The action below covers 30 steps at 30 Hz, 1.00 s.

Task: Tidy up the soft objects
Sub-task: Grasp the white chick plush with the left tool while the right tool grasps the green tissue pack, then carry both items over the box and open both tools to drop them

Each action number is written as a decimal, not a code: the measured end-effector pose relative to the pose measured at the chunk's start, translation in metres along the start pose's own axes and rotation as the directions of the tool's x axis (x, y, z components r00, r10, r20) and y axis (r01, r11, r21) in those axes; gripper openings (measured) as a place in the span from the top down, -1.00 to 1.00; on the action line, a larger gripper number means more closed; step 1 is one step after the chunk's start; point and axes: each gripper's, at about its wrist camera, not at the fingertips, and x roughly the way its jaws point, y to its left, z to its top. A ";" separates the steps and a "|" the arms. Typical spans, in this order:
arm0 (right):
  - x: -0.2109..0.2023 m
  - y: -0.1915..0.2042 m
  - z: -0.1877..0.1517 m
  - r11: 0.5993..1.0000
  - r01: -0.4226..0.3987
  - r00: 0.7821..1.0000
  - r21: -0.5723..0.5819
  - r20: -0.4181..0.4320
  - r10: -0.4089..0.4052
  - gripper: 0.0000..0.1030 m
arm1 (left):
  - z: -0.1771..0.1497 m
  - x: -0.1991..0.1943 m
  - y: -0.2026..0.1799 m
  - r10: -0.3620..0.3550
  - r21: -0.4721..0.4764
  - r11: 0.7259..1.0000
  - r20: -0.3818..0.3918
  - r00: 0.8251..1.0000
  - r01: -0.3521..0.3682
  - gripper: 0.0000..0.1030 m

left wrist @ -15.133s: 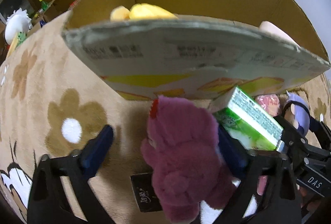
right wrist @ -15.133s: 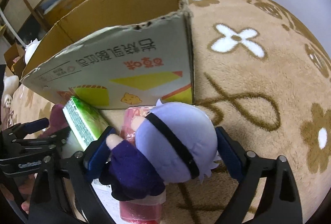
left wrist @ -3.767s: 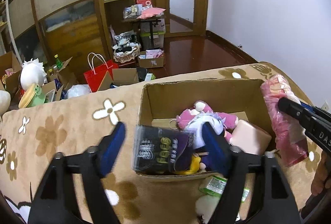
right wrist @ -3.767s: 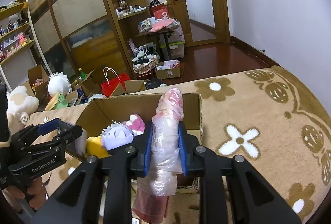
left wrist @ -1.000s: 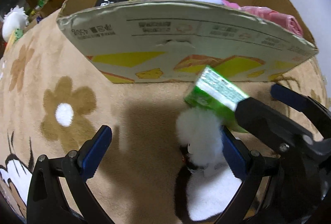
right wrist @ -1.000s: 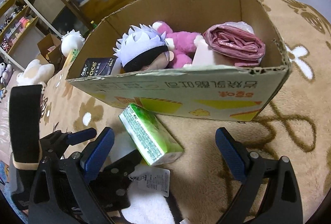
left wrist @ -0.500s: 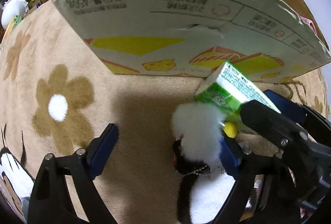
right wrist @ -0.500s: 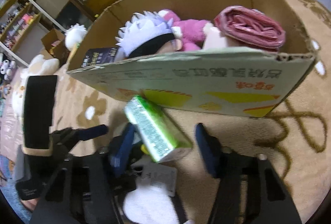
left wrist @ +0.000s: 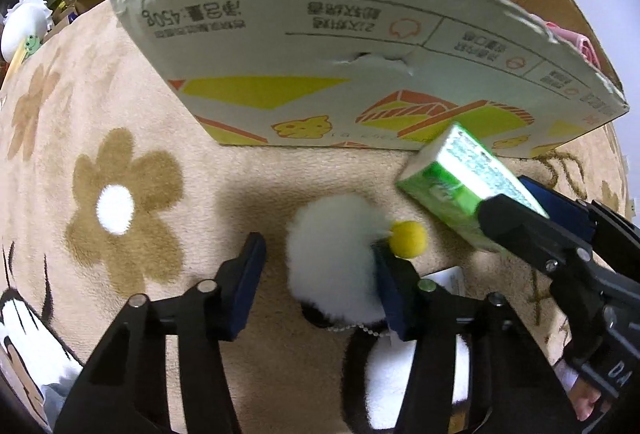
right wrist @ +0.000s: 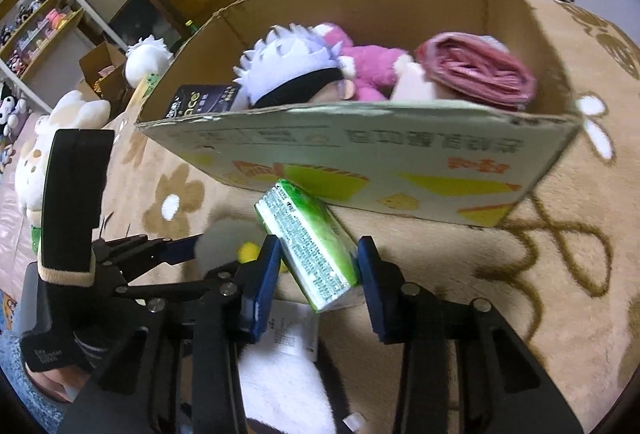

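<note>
Both pickups are under way in front of the cardboard box, on the flowered rug. The left hand-held gripper has just been closing around the white plush toy's fluffy head; one pad touches it, the other stands just clear, so nothing is clamped yet. The right hand-held gripper has also just been closing, and its pads appear to pinch the green tissue pack, which leans against the box's front wall. Next, I'd judge, each grip must firm up, then lift over the box's rim and drop beside the plush dolls already inside.
</note>
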 end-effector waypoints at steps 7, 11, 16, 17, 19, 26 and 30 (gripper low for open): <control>-0.022 -0.013 -0.006 0.999 0.030 0.999 0.044 0.030 -0.031 0.21 | -0.006 -0.019 -0.008 -0.004 0.063 0.998 0.032 0.999 0.002 0.40; -0.029 -0.010 -0.006 0.998 0.028 0.998 0.052 0.049 -0.031 0.22 | -0.012 -0.034 -0.014 -0.003 0.071 0.997 0.058 0.998 -0.001 0.40; -0.048 -0.012 -0.010 0.998 0.035 0.996 0.059 0.085 -0.040 0.23 | -0.021 -0.061 -0.014 0.006 0.090 0.996 0.118 0.993 -0.017 0.40; -0.052 -0.012 -0.010 0.998 0.030 0.995 0.060 0.095 -0.036 0.23 | -0.022 -0.067 -0.014 -0.002 0.096 0.995 0.128 0.992 -0.010 0.40; -0.063 -0.011 -0.011 0.998 0.020 0.993 0.060 0.118 -0.027 0.24 | -0.025 -0.079 -0.015 -0.018 0.111 0.994 0.150 0.989 0.001 0.40; -0.105 -0.010 -0.013 0.997 0.003 0.976 0.073 0.216 -0.019 0.25 | -0.032 -0.118 -0.024 -0.029 0.143 0.990 0.280 0.959 -0.011 0.40; -0.134 -0.009 -0.012 0.997 -0.008 0.959 0.072 0.284 -0.013 0.25 | -0.029 -0.140 -0.020 -0.040 0.126 0.992 0.396 0.917 -0.011 0.40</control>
